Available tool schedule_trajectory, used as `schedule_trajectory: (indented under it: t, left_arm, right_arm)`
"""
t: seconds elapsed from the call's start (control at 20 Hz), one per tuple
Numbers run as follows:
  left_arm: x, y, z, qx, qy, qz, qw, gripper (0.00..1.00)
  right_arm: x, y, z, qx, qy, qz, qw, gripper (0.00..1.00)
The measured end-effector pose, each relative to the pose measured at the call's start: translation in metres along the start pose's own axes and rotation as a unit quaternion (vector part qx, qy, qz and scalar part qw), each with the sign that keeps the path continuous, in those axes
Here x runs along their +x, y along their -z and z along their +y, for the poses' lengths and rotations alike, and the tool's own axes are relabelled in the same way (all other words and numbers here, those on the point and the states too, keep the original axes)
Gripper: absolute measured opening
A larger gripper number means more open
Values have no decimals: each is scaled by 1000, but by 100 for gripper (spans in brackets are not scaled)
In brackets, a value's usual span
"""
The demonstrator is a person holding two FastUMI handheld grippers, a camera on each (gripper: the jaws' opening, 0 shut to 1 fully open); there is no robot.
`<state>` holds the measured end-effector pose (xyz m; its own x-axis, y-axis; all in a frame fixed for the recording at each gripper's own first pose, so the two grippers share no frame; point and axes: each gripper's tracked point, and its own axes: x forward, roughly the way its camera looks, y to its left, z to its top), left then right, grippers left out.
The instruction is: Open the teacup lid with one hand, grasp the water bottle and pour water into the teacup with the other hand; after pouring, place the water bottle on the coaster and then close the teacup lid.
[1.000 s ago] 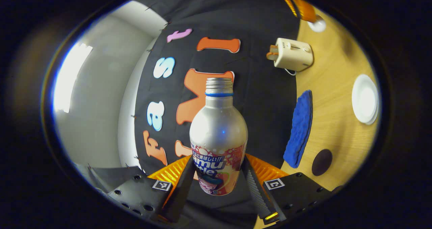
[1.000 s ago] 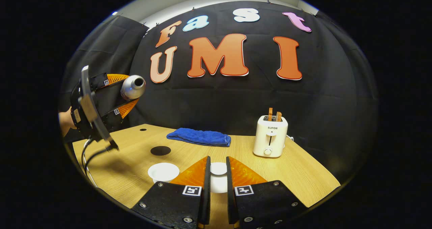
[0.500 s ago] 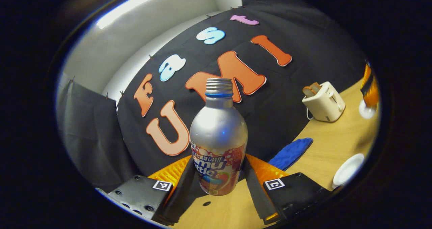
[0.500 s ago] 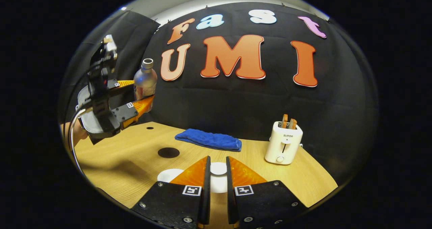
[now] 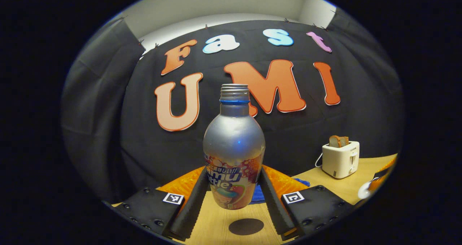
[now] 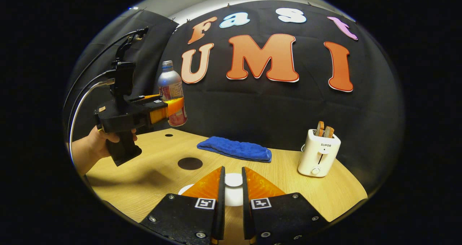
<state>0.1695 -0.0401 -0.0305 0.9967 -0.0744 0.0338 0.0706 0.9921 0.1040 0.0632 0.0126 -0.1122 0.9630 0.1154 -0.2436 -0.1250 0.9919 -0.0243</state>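
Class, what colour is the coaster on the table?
Dark, near black: the coaster shows best in the right gripper view.

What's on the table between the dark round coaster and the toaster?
In the right gripper view, a folded blue towel lies between the dark coaster and the white toaster, toward the back of the table.

Wooden table (image 6: 310, 191) under both tools. Right gripper view: dark round coaster (image 6: 190, 163) ahead-left of fingers, flat on wood. Blue towel (image 6: 235, 149) farther ahead, along back edge. White toaster (image 6: 317, 153) ahead-right, upright, two toast slices in slots. White teacup (image 6: 184, 190) just left of fingers, mostly hidden. Small dark hole (image 6: 168, 135) far left. Left gripper view: coaster (image 5: 246, 226) directly below, between fingers; toaster (image 5: 340, 159) right.
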Motion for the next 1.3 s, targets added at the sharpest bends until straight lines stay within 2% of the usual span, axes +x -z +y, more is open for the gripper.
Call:
schedule_trajectory:
  t: [0.05,0.1,0.15,0.2,0.25,0.3,0.4,0.6,0.65,0.7,0.9,0.95,1.0,1.1,1.15,1.3]
  left_arm:
    - [4,11,3,-14,-3,12,1000,89]
    - [8,22,4,-30,0,27,999,84]
    - [12,36,3,-47,2,43,998,88]
    - [15,49,2,-62,8,61,996,84]
    - [19,63,5,-73,9,77,994,89]
    - [22,74,4,-83,14,91,992,84]
    - [20,93,8,-94,19,117,988,84]
    - [24,129,2,-103,25,159,982,84]
    - [25,134,-1,-105,28,166,980,80]
    - [25,139,-3,-104,30,172,979,84]
    - [30,155,-11,-103,36,189,976,84]
    - [33,159,-14,-104,37,194,975,89]
    - [34,164,-14,-104,36,199,974,82]
    - [33,174,-18,-106,37,210,971,86]
    - [34,173,-19,-106,40,211,971,82]
    - [35,173,-19,-100,44,212,971,88]
  right_arm:
    - [1,2,1,1,-1,1,1000,21]
    - [3,3,2,2,-3,2,1000,22]
    - [4,4,4,4,-6,5,1000,21]
    - [6,6,6,5,-8,6,1000,21]
    - [7,9,8,5,-10,9,1000,21]
    - [8,10,9,5,-12,11,1000,21]
    - [11,13,14,4,-18,14,1000,21]
    - [16,19,21,8,-29,19,999,22]
    - [17,19,21,10,-29,20,999,21]
    - [17,20,22,10,-30,21,999,21]
    - [19,24,25,15,-36,27,999,22]
    - [20,25,27,15,-38,29,999,22]
    - [19,26,28,15,-39,30,999,21]
    - [19,27,32,13,-43,30,999,21]
    - [19,26,32,13,-43,29,999,21]
    - [21,28,39,17,-51,31,998,21]
